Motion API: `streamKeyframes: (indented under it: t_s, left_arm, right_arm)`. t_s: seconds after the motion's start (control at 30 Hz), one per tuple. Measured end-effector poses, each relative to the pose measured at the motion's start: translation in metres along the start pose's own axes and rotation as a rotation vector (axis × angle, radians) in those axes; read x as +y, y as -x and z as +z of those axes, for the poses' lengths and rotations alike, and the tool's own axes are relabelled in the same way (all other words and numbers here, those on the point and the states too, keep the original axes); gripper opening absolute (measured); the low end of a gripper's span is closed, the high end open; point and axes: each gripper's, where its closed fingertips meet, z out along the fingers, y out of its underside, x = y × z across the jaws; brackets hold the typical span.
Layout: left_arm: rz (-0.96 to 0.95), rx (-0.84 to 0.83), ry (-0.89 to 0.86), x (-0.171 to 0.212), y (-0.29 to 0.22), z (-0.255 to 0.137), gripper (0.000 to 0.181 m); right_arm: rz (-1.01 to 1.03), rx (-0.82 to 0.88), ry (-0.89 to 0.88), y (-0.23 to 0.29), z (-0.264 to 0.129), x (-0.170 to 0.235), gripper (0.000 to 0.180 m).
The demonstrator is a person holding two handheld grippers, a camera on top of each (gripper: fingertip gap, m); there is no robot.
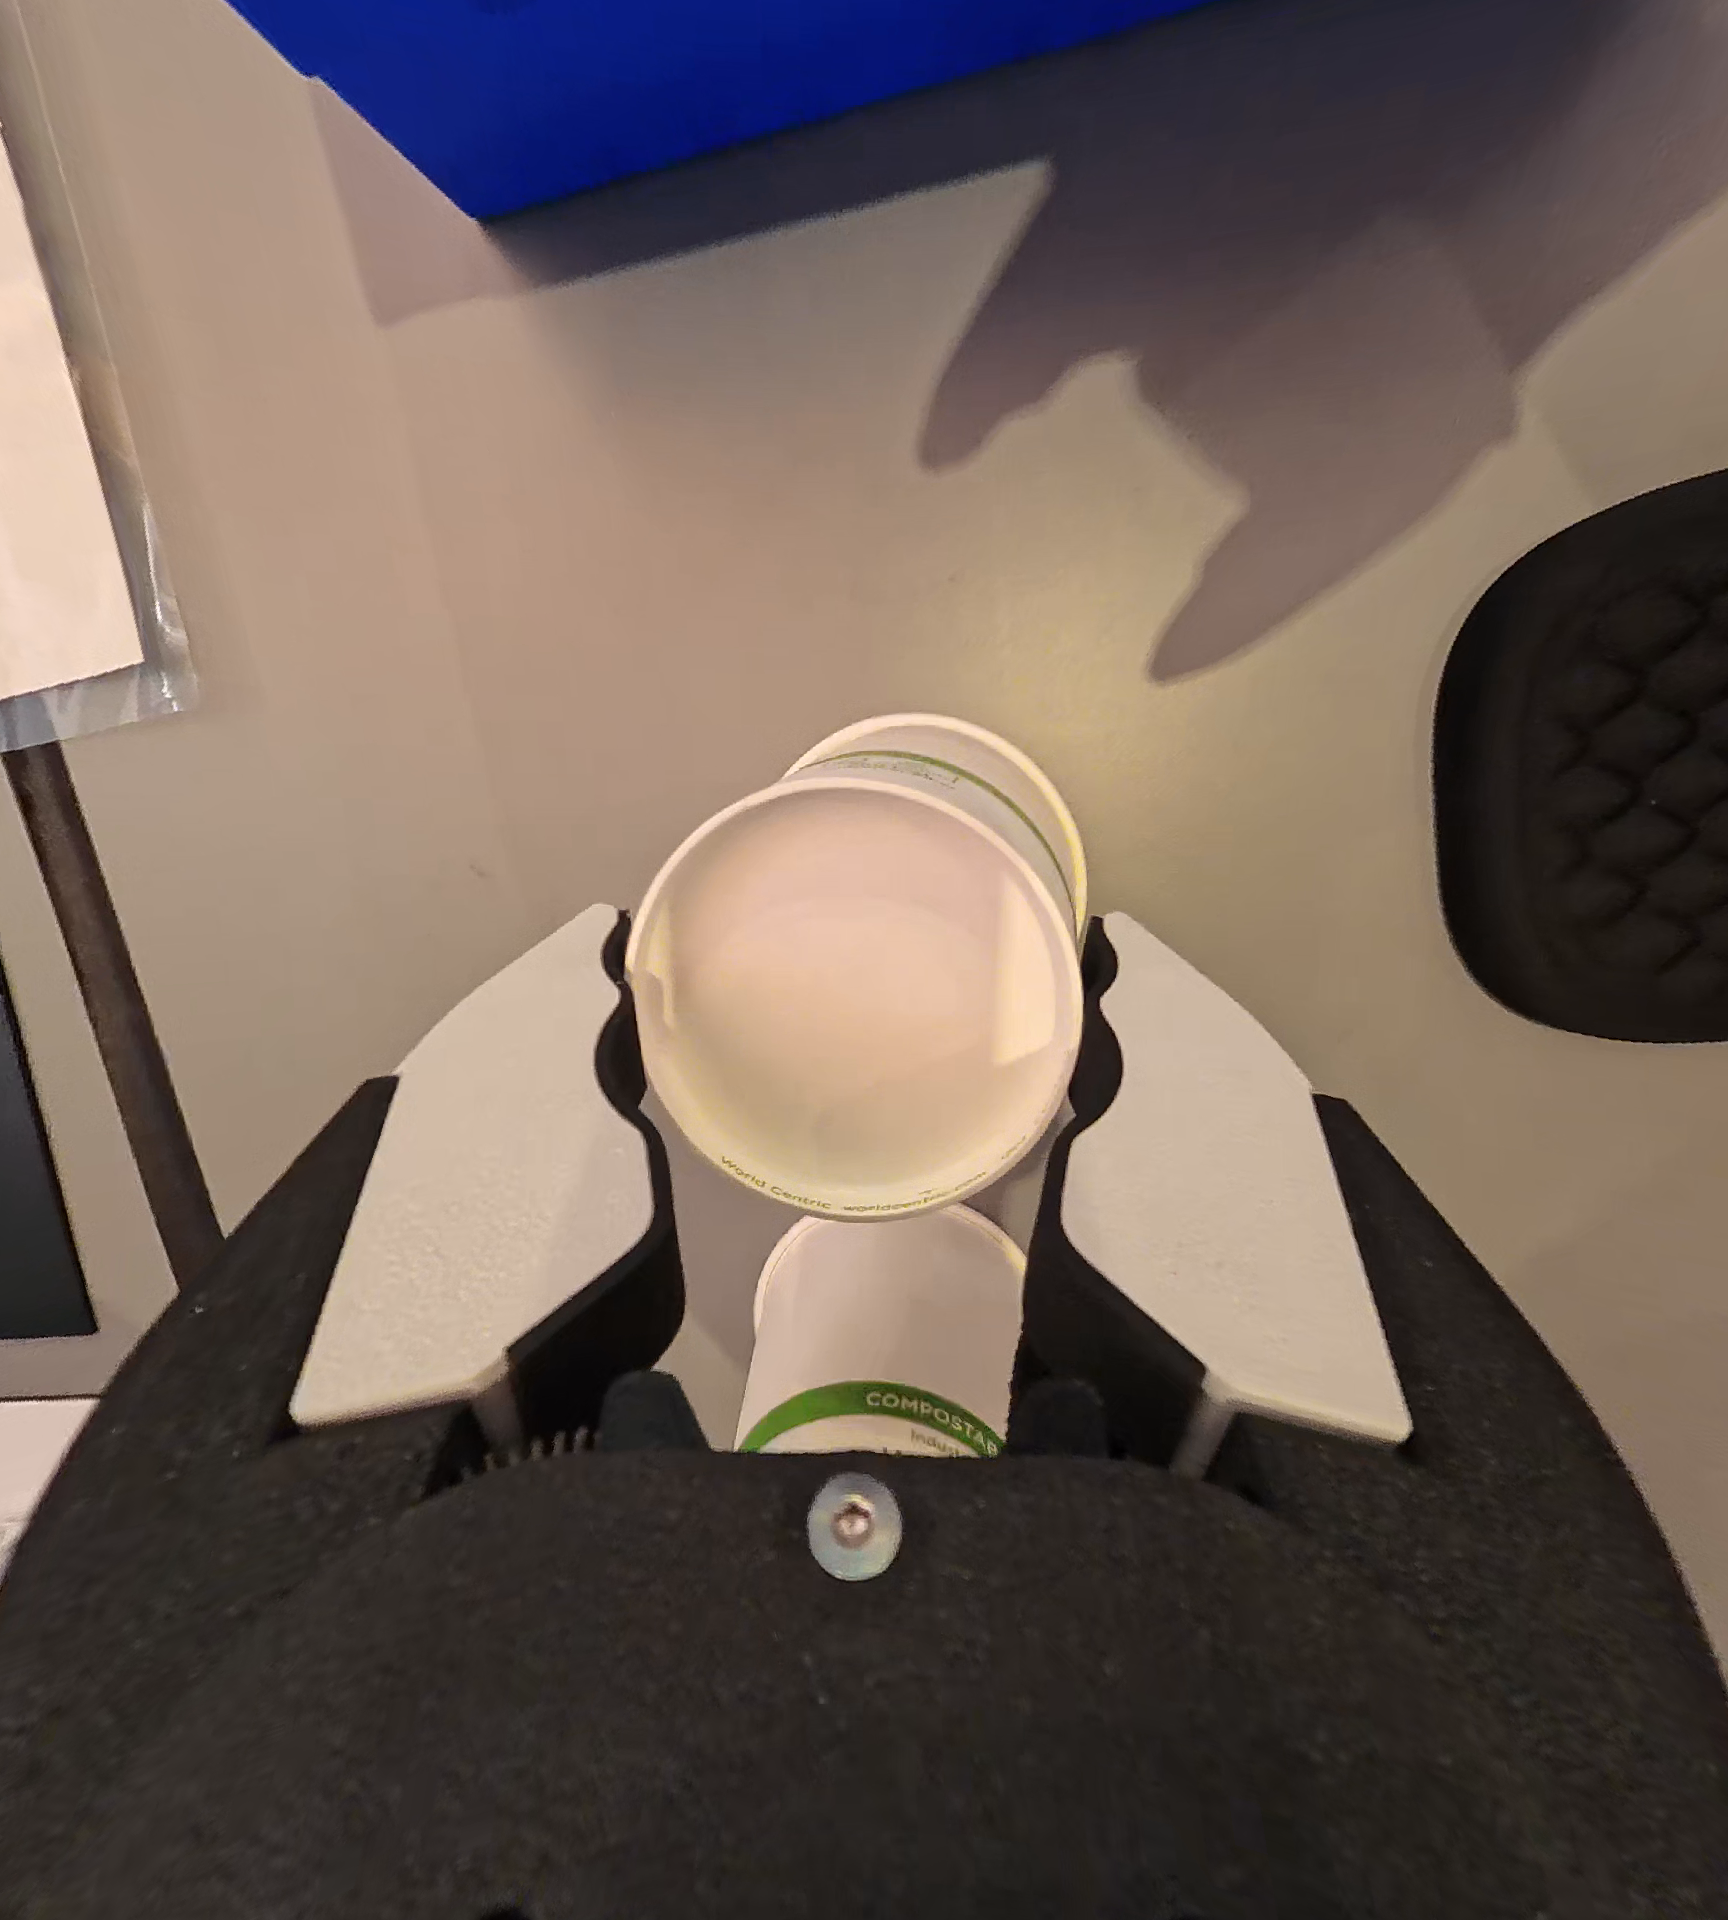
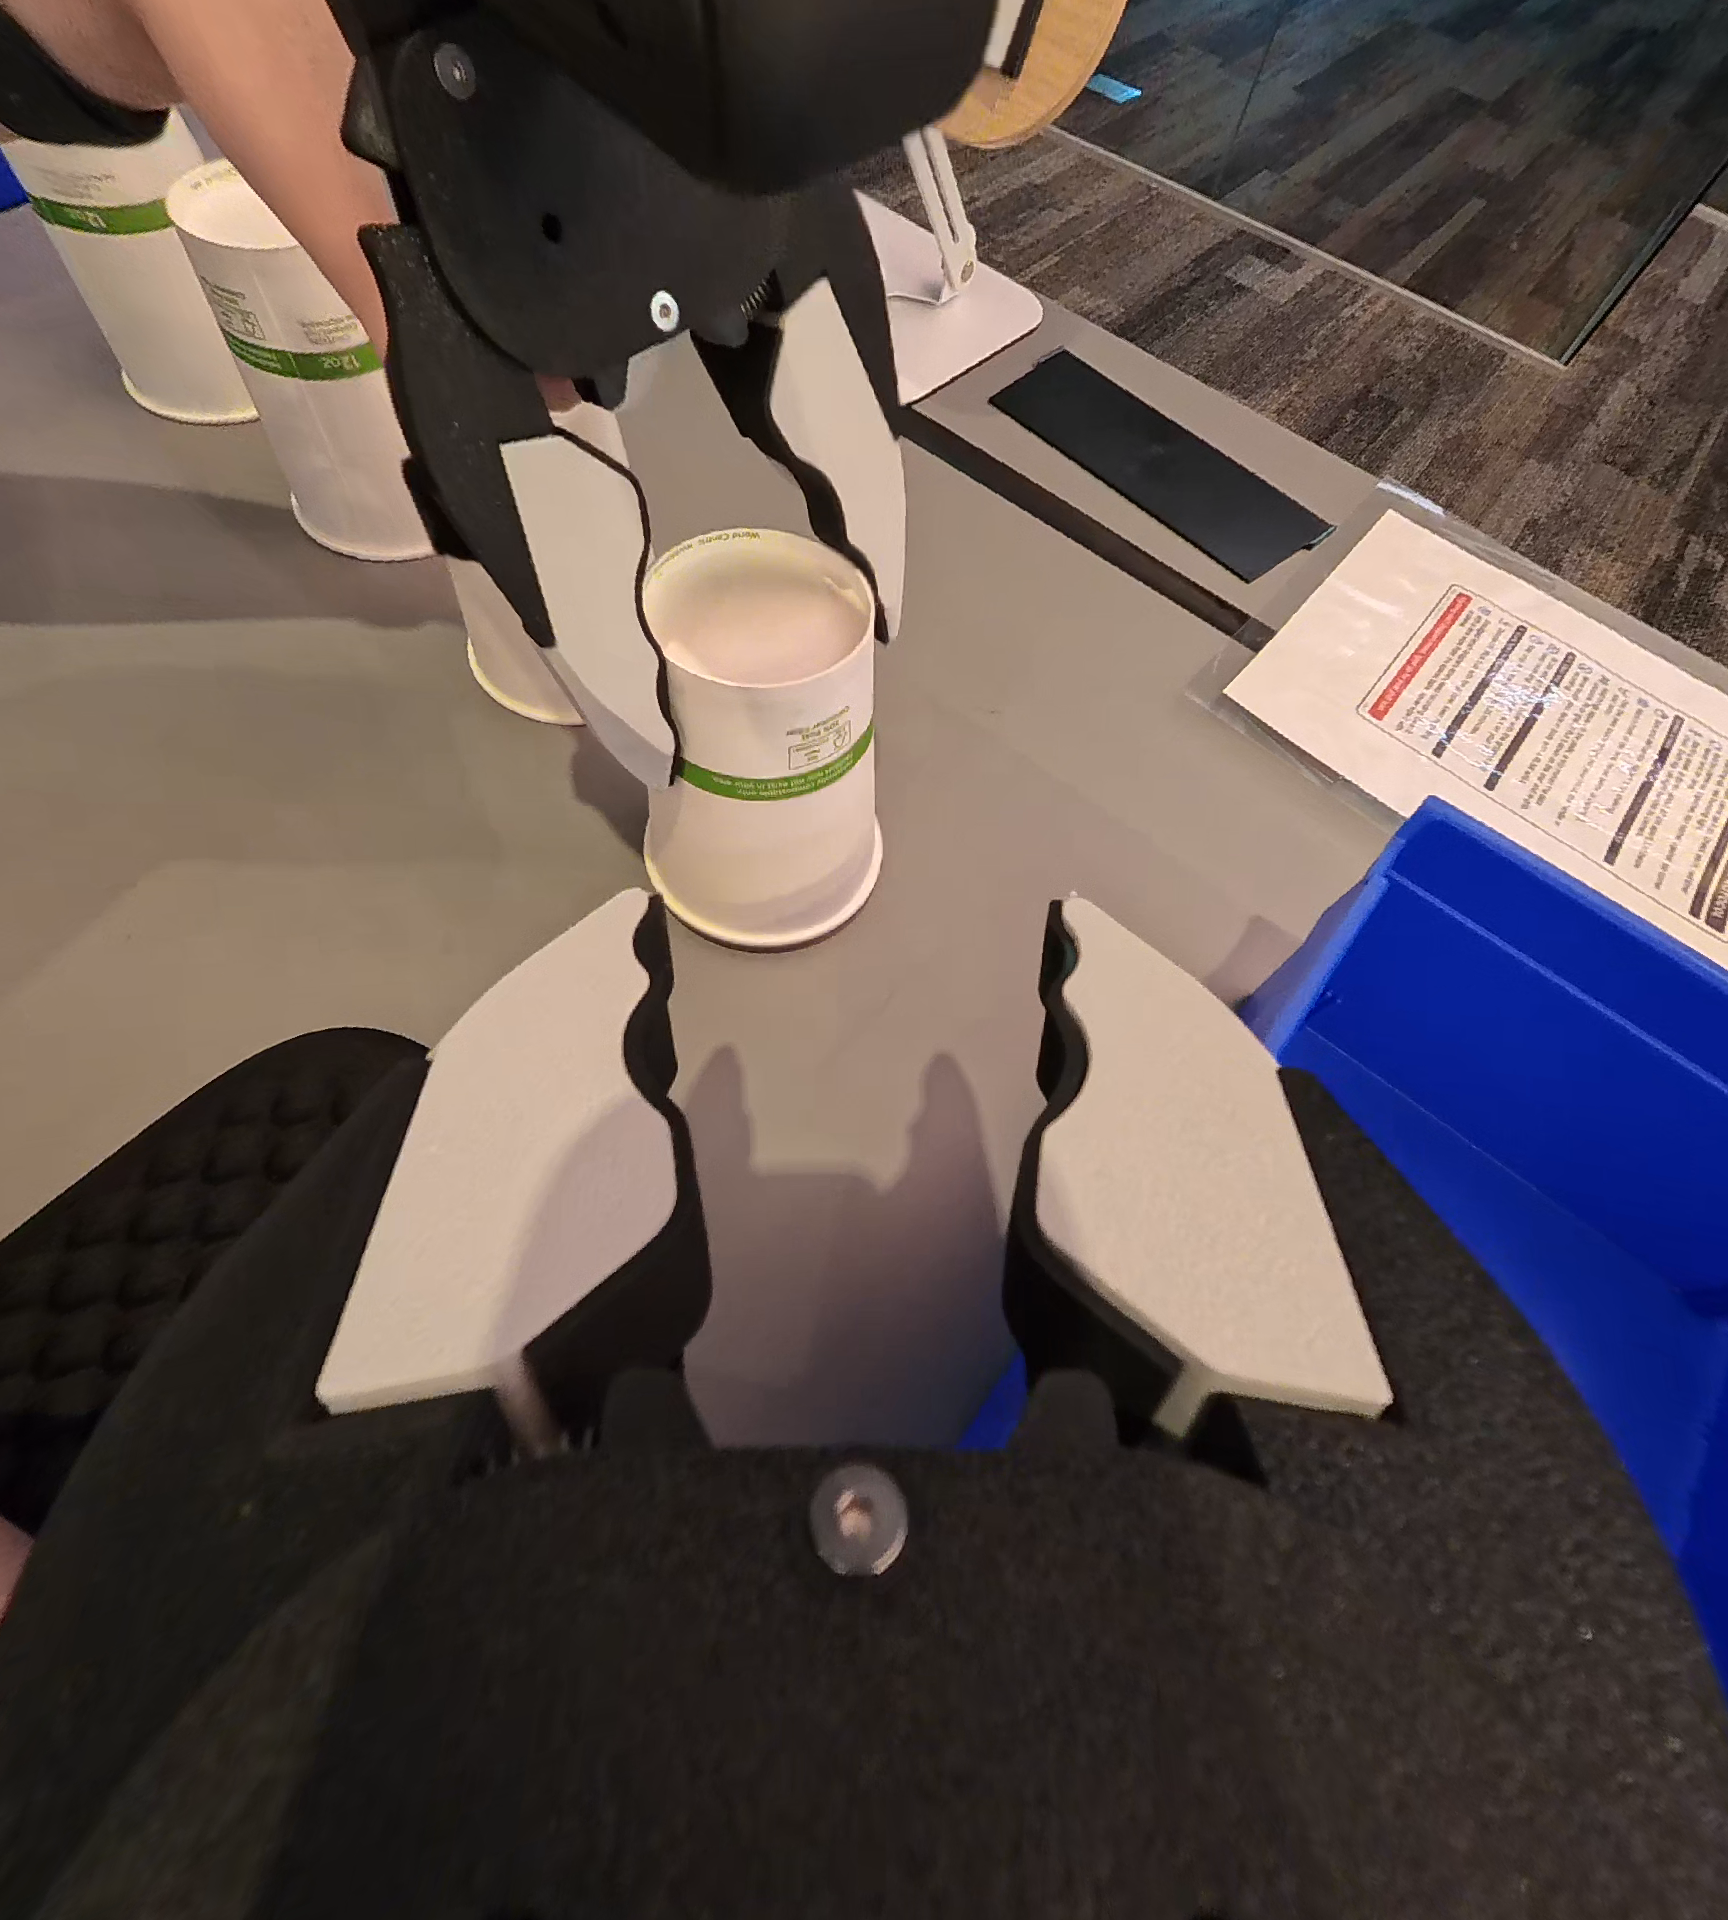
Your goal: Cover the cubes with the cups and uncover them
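An upside-down white paper cup (image 1: 855, 997) with a green band stands on the grey table (image 2: 216, 779). My left gripper (image 1: 858, 925) is shut on its upper part from above. In the right wrist view the same cup (image 2: 777, 821) has its rim on the table, with the left gripper (image 2: 772, 696) around it. My right gripper (image 2: 855, 925) is open and empty, low over the table just in front of that cup. Three more upside-down cups stand behind (image 2: 143, 281), (image 2: 309, 395), (image 2: 517, 665); one shows between my left fingers (image 1: 881, 1340). No cube is visible.
A blue bin (image 2: 1566, 1091) is at the right, also in the left wrist view (image 1: 735, 94). A black quilted pad (image 2: 112, 1195) lies at the left. A laminated sheet (image 2: 1566, 748), a black panel (image 2: 1151, 468) and a white stand base (image 2: 943, 301) sit at the table's far edge.
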Motion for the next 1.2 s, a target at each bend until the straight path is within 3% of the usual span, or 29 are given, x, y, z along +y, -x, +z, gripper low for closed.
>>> streamKeyframes:
  t_s: [0.3,0.5,0.7,0.9,1.1,1.13,1.2]
  left_arm:
    - [-0.008,-0.036,-0.169,-0.017,-0.003,-0.052,0.081]
    - [-0.069,-0.122,-0.473,-0.032,-0.005,-0.131,0.081]
    - [-0.131,-0.32,-0.788,-0.011,-0.007,-0.224,0.08]
    - [-0.171,-0.377,-0.954,0.013,-0.028,-0.272,0.08]
    - [-0.157,-0.41,-1.042,0.028,-0.048,-0.29,0.08]
    - [-0.155,-0.421,-1.053,0.032,-0.05,-0.292,0.08]
    - [-0.148,-0.433,-1.065,0.039,-0.054,-0.294,0.08]
  right_arm:
    - [-0.021,0.015,-0.037,-0.003,0.0,-0.008,0.068]
    - [-0.056,0.041,-0.182,-0.005,-0.01,-0.038,0.07]
    - [-0.05,0.04,-0.393,0.001,-0.026,-0.093,0.062]
    - [-0.125,-0.334,-0.614,0.071,-0.021,-0.158,0.059]
    - [-0.146,-0.589,-0.65,0.131,-0.002,-0.197,0.052]
    - [-0.145,-0.625,-0.639,0.139,0.002,-0.2,0.048]
    - [-0.156,-0.681,-0.643,0.152,0.006,-0.207,0.02]
